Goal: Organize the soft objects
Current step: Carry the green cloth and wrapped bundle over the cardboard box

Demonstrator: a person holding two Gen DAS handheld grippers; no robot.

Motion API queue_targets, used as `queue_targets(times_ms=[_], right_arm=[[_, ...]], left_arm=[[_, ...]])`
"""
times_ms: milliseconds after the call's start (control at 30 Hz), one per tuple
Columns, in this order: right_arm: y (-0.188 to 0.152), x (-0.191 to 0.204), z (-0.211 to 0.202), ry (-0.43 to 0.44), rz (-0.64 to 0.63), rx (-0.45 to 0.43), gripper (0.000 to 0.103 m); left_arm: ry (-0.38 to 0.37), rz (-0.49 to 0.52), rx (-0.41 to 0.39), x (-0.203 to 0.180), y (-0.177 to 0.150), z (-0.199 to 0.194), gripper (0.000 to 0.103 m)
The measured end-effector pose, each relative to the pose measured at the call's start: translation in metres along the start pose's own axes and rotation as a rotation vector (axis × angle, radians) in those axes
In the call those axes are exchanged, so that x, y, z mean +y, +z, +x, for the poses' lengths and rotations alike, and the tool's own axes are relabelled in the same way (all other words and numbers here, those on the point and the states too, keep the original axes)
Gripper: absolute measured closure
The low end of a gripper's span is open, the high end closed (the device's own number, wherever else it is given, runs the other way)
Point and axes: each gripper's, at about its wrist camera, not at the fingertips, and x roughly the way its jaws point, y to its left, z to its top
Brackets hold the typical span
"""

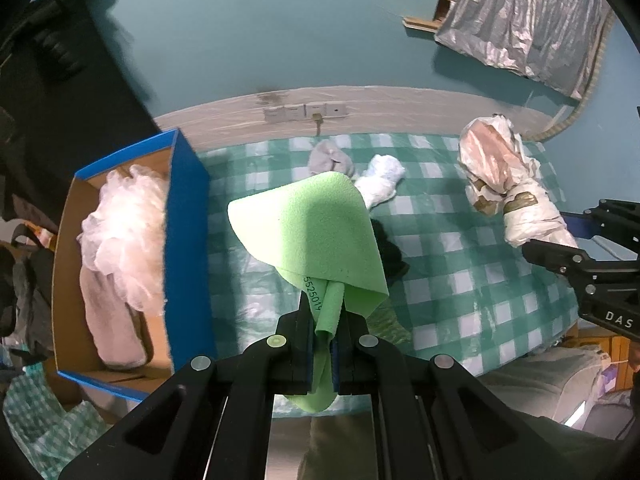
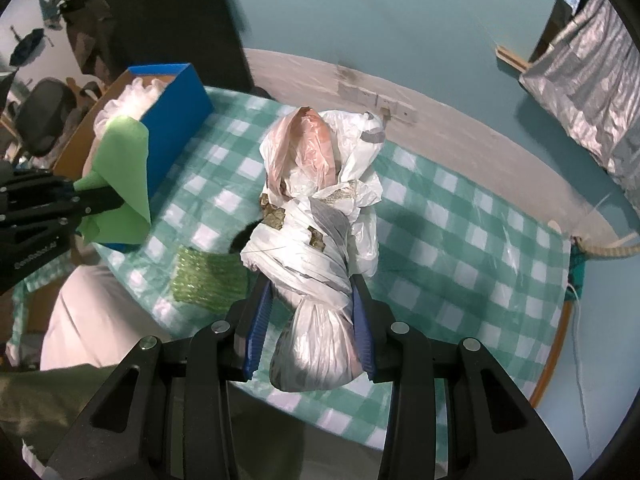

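Right wrist: dark item (image 2: pixel 244 238), perhaps cloth, behind bundle (image 2: pixel 316 216).

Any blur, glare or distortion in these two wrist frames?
Left wrist: fisheye bends the wall base, the dark furniture at left smears, and the green foam sheet is overexposed on its left edge. Right wrist: sharp on the plastic-wrapped bundle, glare on the white puff in the box.

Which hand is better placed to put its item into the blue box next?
Left. The left gripper, holding the green foam sheet, is right beside the blue box; the right gripper, holding the plastic-wrapped bundle, is farther away.
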Motion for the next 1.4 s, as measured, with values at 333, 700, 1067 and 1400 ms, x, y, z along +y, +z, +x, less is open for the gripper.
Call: queue_targets(times_ms=[333, 700, 1067, 1400], right_arm=[[0.024, 0.029, -0.009, 0.016, -0.049, -0.024, 0.065], [0.050, 0.069, -0.005, 0.050, -0.093, -0.040, 0.065], [0.079, 0.119, 0.007, 0.094, -0.163, -0.045, 0.065], [0.103, 0.175, 0.028, 0.151, -0.244, -0.036, 0.065]], left_arm=[[0.020, -0.047, -0.006, 0.033, -0.007, -0.007, 0.097], [0.047, -0.092, -0.004, 0.071, -0.013, -0.011, 0.097], [0.081, -0.159, -0.004, 0.117, -0.023, -0.015, 0.097], [0.134, -0.229, 0.006, 0.172, -0.035, -0.013, 0.097]])
